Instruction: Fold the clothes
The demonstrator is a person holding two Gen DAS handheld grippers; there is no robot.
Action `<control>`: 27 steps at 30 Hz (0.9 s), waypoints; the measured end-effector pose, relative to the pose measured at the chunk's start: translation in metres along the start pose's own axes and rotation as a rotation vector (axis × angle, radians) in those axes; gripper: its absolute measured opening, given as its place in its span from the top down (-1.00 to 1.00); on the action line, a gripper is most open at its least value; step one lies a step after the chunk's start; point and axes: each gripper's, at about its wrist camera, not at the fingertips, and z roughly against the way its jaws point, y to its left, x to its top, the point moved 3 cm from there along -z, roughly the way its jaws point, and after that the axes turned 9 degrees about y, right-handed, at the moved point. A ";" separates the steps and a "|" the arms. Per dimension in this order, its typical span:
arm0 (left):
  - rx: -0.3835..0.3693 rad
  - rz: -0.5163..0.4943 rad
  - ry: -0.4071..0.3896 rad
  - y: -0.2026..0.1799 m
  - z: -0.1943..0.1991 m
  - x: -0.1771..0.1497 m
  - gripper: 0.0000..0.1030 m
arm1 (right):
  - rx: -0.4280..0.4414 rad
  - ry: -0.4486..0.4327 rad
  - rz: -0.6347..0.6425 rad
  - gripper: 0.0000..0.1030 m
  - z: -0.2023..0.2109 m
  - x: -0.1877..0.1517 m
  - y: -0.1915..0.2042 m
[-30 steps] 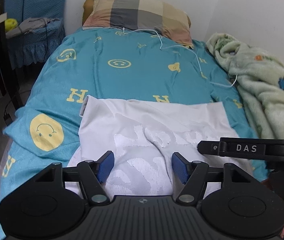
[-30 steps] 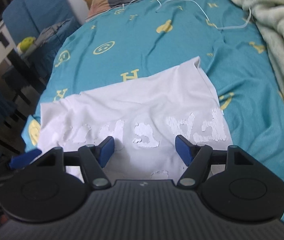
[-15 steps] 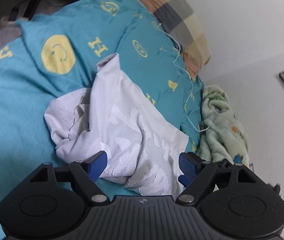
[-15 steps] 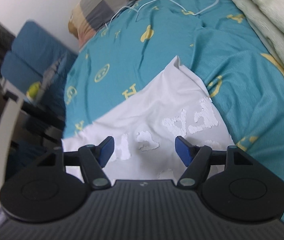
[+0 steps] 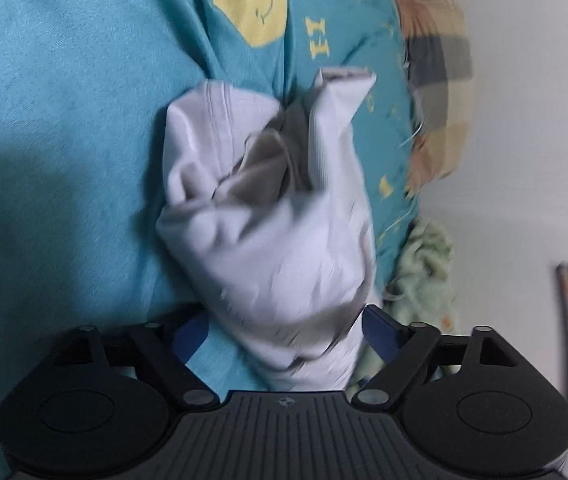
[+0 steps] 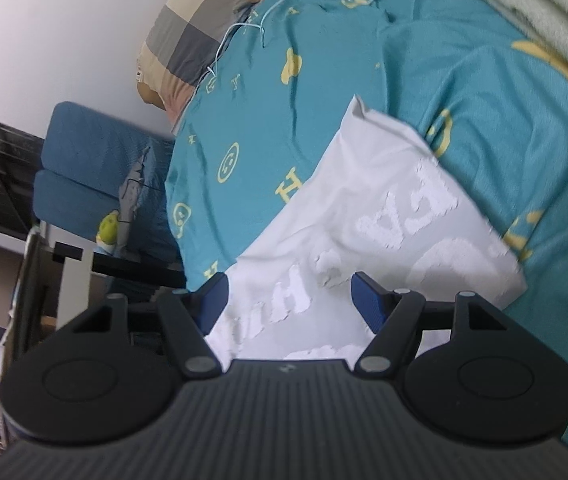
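— Jaws on both grippers stood wide, gripping nothing?
— Yes. The white shirt (image 5: 275, 216) lay bunched on the bed (image 5: 63, 120), running straight ahead of the left gripper (image 5: 284, 330), which was nearer its crumpled end; the right gripper (image 6: 290, 294) hovered over its flatter printed part, pillow (image 6: 211, 20) beyond

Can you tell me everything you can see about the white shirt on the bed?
The white shirt looks like soft cotton with raised, fuzzy white lettering on it. It lies on the teal bedsheet with yellow smiley faces. In the right wrist view it is spread fairly flat. In the left wrist view its end is bunched and crumpled, a ribbed edge showing, blurred. Cloth reaches between each gripper's open fingers.
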 end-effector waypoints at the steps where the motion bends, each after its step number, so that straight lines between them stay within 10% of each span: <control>1: -0.011 -0.013 -0.012 -0.003 0.001 0.002 -0.52 | 0.015 0.011 -0.016 -0.37 -0.001 -0.002 0.000; 8: -0.068 -0.095 -0.044 -0.021 0.002 0.008 0.38 | 0.143 0.167 -0.153 -0.36 -0.024 -0.029 -0.003; 14: -0.128 -0.138 -0.060 -0.033 0.004 0.013 0.57 | 0.256 0.327 -0.349 -0.36 -0.051 -0.050 -0.016; 27: -0.188 -0.048 -0.049 -0.022 0.012 0.030 0.59 | 0.160 0.029 -0.531 -0.38 -0.028 -0.028 -0.064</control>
